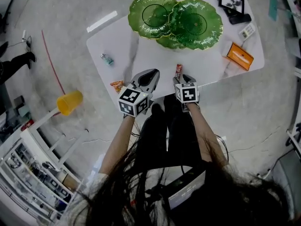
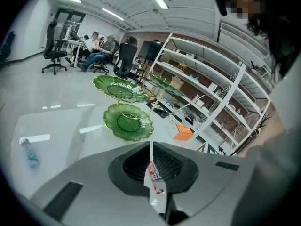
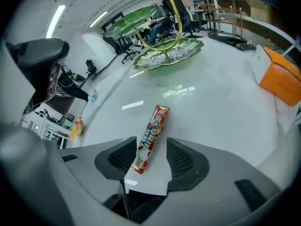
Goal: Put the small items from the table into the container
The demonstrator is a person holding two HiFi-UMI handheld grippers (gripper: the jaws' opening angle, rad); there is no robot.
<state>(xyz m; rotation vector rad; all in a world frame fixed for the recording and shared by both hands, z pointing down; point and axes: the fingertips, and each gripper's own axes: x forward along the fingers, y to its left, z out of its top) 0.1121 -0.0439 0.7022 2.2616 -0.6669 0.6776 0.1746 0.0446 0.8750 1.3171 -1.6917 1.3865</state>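
A red candy stick lies on the white table near its front edge, its near end between the jaws of my right gripper, which stand open and clear of it. In the head view the stick shows just ahead of that gripper. My left gripper is shut on a thin red-and-white wrapper packet, seen edge on; it hovers over the table's front edge. The green tiered leaf-plate stand sits at the back of the table.
An orange snack packet lies at the table's front left corner, a small clear bottle further left. An orange box, a black picture frame and a remote are at the right. A yellow cup lies on the floor.
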